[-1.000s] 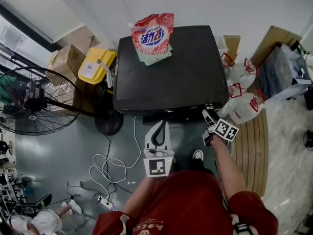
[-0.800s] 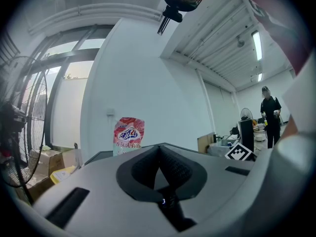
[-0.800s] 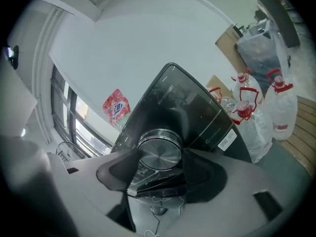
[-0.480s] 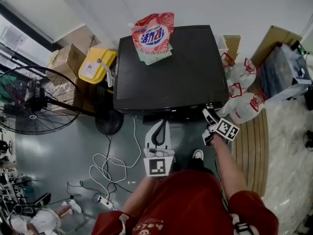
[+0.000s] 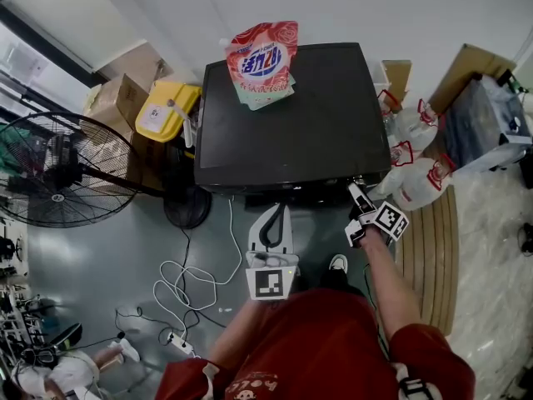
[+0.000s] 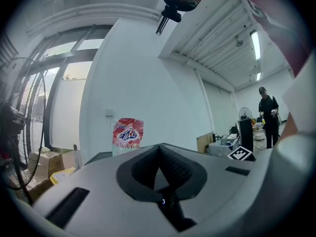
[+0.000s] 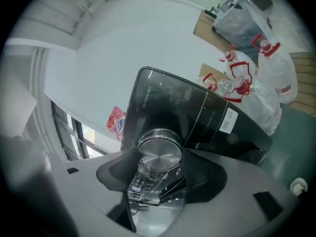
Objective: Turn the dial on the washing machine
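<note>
Red short-sleeved top (image 5: 321, 344), white shoe (image 5: 336, 263), pale grey left gripper (image 5: 275, 212) bearing black-and-white marker cube (image 5: 268, 283)

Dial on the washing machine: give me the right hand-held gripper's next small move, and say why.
Probably rotate the right hand-held gripper about its own axis to turn the dial. In the right gripper view the silver dial sits between the jaws, which appear closed against both its sides, so the grip seems ready.
</note>
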`<state>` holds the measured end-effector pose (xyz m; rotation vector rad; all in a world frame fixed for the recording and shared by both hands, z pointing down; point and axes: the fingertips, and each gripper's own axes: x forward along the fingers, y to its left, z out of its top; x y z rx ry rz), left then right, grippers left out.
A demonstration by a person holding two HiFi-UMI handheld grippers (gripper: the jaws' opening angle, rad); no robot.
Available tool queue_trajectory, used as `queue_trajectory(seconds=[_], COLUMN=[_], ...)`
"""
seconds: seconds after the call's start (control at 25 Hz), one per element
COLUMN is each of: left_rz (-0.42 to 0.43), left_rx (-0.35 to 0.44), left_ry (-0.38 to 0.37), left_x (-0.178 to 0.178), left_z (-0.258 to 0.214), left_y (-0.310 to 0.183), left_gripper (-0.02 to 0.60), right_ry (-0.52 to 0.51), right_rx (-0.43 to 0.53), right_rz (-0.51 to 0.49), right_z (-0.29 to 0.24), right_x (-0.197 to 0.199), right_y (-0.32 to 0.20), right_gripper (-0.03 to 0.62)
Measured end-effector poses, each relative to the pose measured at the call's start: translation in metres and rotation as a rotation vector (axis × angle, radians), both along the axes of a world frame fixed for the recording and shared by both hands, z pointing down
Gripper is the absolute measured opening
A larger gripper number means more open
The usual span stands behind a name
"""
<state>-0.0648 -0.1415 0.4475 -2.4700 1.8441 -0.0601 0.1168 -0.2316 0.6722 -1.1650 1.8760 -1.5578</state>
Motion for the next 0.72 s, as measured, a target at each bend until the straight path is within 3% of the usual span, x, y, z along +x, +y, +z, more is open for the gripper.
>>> queue_trajectory(seconds=[0.24,0.72], left_rz=[-0.002,-0.004], left_rx=[0.004,0.003], left_ry=[-0.011,-0.006], left_x=[-0.0004,-0.0005], left_z=[-0.0009,0.0002], left_y=[0.0017,0.0035], left_gripper=[0.009,0.009], right_ry=[-0.119,-0.166], right_rx=[-0.008,-0.031], right_rz=[0.048,0.087], right_z=[-0.0001,0.0038], right_x=[0.0025,0.0053], right_y=[0.0003,0.0024], right_gripper=[0.285,0.284])
